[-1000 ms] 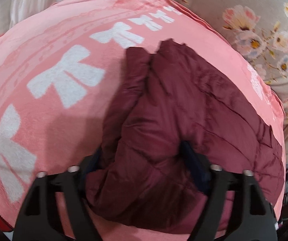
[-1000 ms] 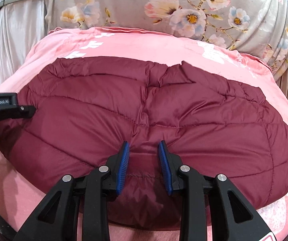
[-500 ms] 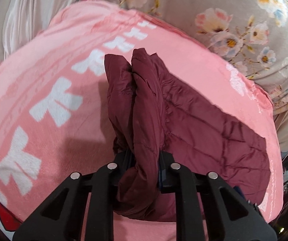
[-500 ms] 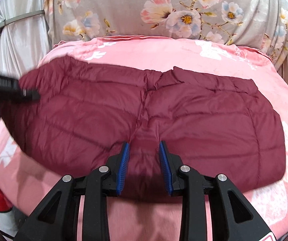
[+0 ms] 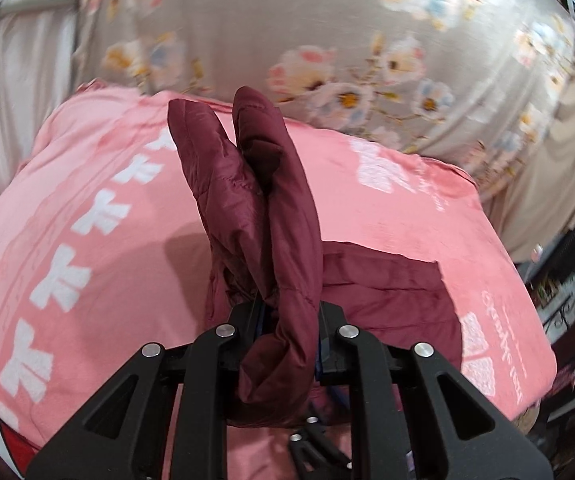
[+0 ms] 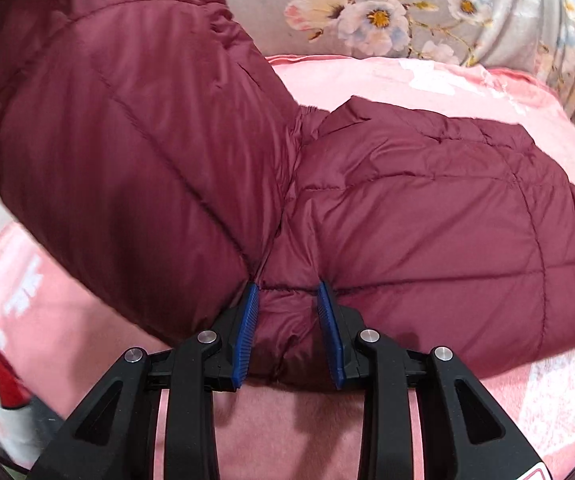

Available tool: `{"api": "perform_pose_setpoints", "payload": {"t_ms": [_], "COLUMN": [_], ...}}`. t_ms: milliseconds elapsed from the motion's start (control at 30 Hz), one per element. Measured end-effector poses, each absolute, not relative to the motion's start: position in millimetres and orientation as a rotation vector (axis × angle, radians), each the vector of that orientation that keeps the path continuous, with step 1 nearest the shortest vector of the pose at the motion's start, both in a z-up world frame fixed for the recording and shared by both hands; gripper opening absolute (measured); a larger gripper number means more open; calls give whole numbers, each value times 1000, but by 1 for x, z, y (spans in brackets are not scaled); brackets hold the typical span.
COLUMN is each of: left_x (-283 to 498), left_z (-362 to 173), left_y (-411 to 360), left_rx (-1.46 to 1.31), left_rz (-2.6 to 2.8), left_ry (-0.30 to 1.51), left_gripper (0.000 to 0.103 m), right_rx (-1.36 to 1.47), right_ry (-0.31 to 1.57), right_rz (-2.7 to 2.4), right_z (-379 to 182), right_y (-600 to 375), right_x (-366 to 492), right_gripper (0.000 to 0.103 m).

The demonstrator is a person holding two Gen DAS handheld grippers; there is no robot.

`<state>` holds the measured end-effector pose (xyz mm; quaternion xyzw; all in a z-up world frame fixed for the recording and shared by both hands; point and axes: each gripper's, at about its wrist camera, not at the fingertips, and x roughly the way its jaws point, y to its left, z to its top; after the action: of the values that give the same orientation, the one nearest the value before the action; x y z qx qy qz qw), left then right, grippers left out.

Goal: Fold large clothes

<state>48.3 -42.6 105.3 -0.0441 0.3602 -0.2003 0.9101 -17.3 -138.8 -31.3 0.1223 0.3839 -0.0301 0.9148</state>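
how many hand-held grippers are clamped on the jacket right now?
2. The left hand-held gripper pinches a raised fold of the maroon jacket; the right hand-held gripper grips its near edge on the pink blanket.

Left wrist view close behind its fingers, raised, angled down across the pink blanket (image 5: 99,248) toward the floral cloth (image 5: 327,32) behind, right wrist view lower, nearer the blanket, facing likewise, both sharing the maroon jacket (image 6: 427,208).
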Motion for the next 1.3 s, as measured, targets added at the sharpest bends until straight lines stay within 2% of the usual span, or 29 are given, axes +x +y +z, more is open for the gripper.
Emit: {"api": "perform_pose_setpoints", "payload": {"t_ms": [367,700,900,1300], "left_x": [45,33,26,16], "left_z": [105,42,5,-25], "left_y": [-149,-254,-279,-298], "left_rx": [-4,141,214,320], "left_rz": [-548,-618,-618,-609], "left_ry": [768,895,950,962], "left_gripper": [15,14,14,14], "right_rx": [268,330,346,344], "right_ry": [718,715,726,737], "right_rz": [-243,-374,-405,-445], "right_z": [-15,-21,-26,-31], "right_y": [-202,-253,-272,-280], "right_x": [-101,-126,-130,-128], "right_gripper": [29,29,29,29]}}
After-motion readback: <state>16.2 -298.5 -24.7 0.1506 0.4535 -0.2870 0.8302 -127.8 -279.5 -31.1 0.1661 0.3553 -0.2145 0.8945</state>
